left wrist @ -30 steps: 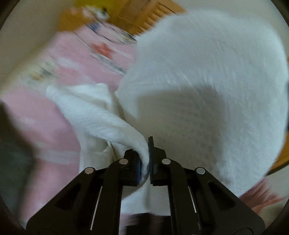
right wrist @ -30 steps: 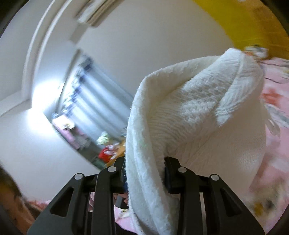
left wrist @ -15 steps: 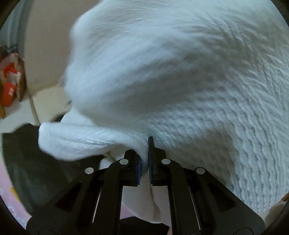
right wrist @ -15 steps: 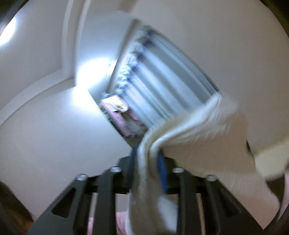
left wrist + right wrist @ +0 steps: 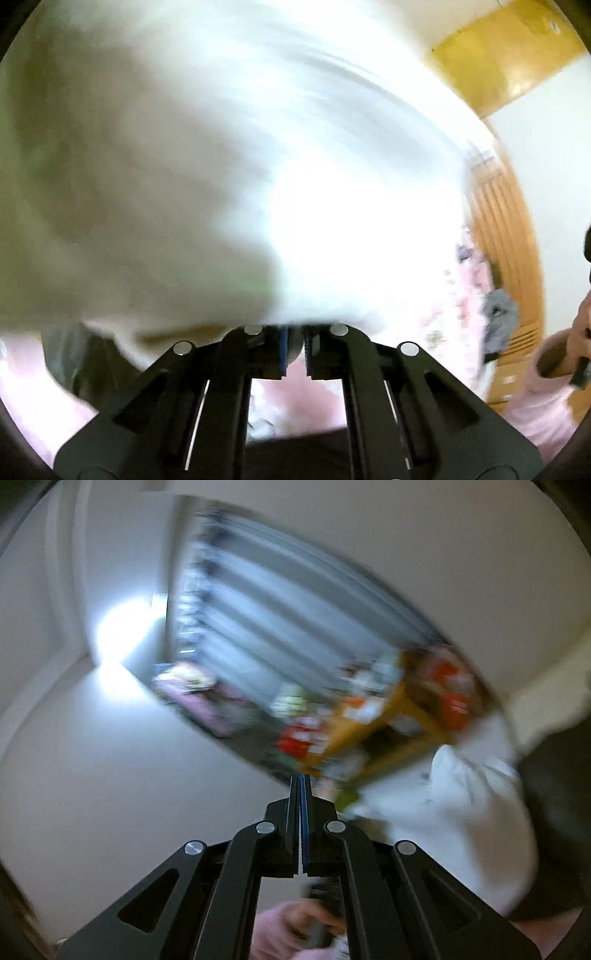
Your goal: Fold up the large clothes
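The left gripper (image 5: 294, 349) has its fingers nipped narrow on an edge of the white knitted garment (image 5: 229, 155), which billows, blurred, across nearly the whole left wrist view. Far right there, a wooden headboard (image 5: 506, 236). The right gripper (image 5: 300, 819) has its fingers pressed together with nothing between them; the garment (image 5: 469, 812) hangs to its right, apart.

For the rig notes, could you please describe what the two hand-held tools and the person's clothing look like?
Both the left tool and the right tool are matte black, with angular linkage arms, cut-out openings, silver round rivets and blue pads on the fingers' inner faces. No cables show. The person wears a pale pink sleeve.
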A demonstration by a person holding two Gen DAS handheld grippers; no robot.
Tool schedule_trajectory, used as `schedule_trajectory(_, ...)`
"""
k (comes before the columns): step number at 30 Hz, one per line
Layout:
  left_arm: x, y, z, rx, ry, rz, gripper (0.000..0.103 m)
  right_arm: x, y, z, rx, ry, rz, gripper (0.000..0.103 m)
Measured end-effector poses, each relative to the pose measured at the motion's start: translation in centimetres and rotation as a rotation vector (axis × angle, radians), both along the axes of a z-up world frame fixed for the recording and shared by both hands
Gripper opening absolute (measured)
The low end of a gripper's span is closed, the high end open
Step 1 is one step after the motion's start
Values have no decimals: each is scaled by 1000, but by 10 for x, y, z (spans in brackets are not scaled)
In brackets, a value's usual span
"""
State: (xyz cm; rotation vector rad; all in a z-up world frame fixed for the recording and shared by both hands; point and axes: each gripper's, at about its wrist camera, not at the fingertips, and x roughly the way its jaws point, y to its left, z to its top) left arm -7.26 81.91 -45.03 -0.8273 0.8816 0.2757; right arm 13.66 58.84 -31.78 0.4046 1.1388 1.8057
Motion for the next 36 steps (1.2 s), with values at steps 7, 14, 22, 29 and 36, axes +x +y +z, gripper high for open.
schedule_trajectory(7, 26, -5, -1, -29, -23, 28, 5, 2, 4, -71, -293, -334, -55, 2)
schedule_trajectory(14, 29, -18, -20, -65, -27, 68, 6, 14, 63, -120, -409, -287, -49, 87)
schedule_trajectory(22, 18, -5, -34, -106, -41, 68, 6, -1, 122, -142, -494, -250, 62, 65)
schedule_trajectory(29, 0, 11, -37, -129, -58, 99, 6, -5, 116, -118, -360, -208, 8, 12)
schedule_trajectory(36, 25, 7, -24, -58, -11, 72, 6, 89, -2, -140, -222, 90, -359, 11)
